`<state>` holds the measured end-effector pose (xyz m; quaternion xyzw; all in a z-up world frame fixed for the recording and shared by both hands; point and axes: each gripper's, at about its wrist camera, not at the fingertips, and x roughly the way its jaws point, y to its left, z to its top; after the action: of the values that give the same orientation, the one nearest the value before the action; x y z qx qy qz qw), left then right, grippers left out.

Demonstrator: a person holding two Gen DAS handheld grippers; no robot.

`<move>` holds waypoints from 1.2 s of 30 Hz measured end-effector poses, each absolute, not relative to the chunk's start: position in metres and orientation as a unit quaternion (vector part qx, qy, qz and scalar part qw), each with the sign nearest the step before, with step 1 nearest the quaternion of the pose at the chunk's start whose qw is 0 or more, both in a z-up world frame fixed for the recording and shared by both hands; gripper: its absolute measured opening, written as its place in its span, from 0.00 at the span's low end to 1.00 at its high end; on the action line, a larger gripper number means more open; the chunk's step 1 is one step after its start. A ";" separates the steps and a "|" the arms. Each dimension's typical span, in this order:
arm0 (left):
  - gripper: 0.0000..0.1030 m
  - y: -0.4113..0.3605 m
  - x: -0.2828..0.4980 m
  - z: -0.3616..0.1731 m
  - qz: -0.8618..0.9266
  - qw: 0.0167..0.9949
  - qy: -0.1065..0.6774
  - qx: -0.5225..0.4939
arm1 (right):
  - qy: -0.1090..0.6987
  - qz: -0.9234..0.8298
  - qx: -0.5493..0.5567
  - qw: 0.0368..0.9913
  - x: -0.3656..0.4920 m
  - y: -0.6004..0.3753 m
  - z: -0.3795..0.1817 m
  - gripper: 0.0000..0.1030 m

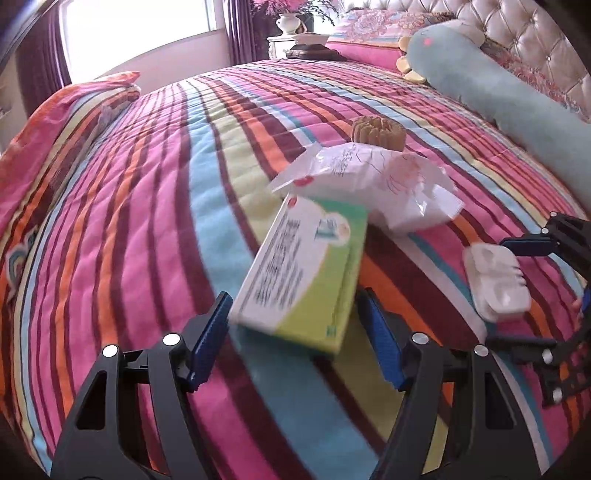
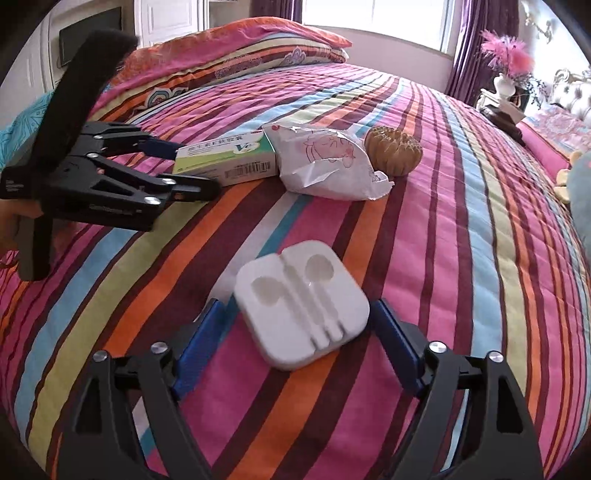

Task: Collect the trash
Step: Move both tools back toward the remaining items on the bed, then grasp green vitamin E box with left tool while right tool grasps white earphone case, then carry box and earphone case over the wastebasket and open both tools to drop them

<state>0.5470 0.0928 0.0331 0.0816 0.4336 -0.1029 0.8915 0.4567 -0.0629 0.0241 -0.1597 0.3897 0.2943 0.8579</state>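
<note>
A green and white medicine box (image 1: 303, 273) lies on the striped bedspread. My left gripper (image 1: 295, 325) is open, its blue fingers on either side of the box's near end; it shows from the side in the right wrist view (image 2: 184, 166) next to the box (image 2: 229, 157). A crumpled white wrapper (image 1: 369, 184) (image 2: 325, 166) lies just beyond the box. A white plastic earphone tray (image 2: 303, 306) (image 1: 495, 280) lies between the open fingers of my right gripper (image 2: 299, 332) (image 1: 517, 291).
A brown flower-shaped object (image 1: 378, 133) (image 2: 393, 155) sits beyond the wrapper. A long teal plush (image 1: 498, 85) lies by the tufted headboard. A folded quilt (image 2: 236, 51) is at the bed's far end. A nightstand with a vase (image 1: 291, 33) stands by the window.
</note>
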 end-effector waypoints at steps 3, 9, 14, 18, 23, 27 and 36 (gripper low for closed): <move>0.67 0.086 0.560 0.030 -0.102 0.891 0.434 0.082 | 0.400 0.308 -0.144 0.851 0.464 -0.065 0.023 0.79; 0.66 0.090 0.567 0.027 -0.105 0.889 0.441 0.056 | 0.401 0.319 -0.147 0.846 0.468 -0.065 0.023 0.79; 0.60 0.087 0.558 0.028 -0.086 0.894 0.435 0.066 | 0.388 0.324 -0.157 0.848 0.459 -0.060 0.025 0.64; 0.58 0.088 0.546 0.030 -0.069 0.897 0.431 0.063 | 0.391 0.302 -0.154 0.856 0.451 -0.058 0.025 0.64; 0.57 0.099 0.514 0.035 -0.084 0.902 0.423 0.024 | 0.394 0.296 -0.125 0.861 0.430 -0.064 0.026 0.64; 0.57 0.109 0.478 0.038 -0.088 0.906 0.415 -0.001 | 0.400 0.288 -0.111 0.863 0.403 -0.067 0.025 0.64; 0.57 0.117 0.328 0.060 -0.114 0.915 0.386 -0.040 | 0.377 0.299 -0.037 0.876 0.306 -0.111 0.050 0.64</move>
<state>0.3282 0.1175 0.0602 -0.0400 0.3858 -0.1136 0.9147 0.3064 -0.1114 0.0499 -0.0372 0.3766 0.2992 0.8759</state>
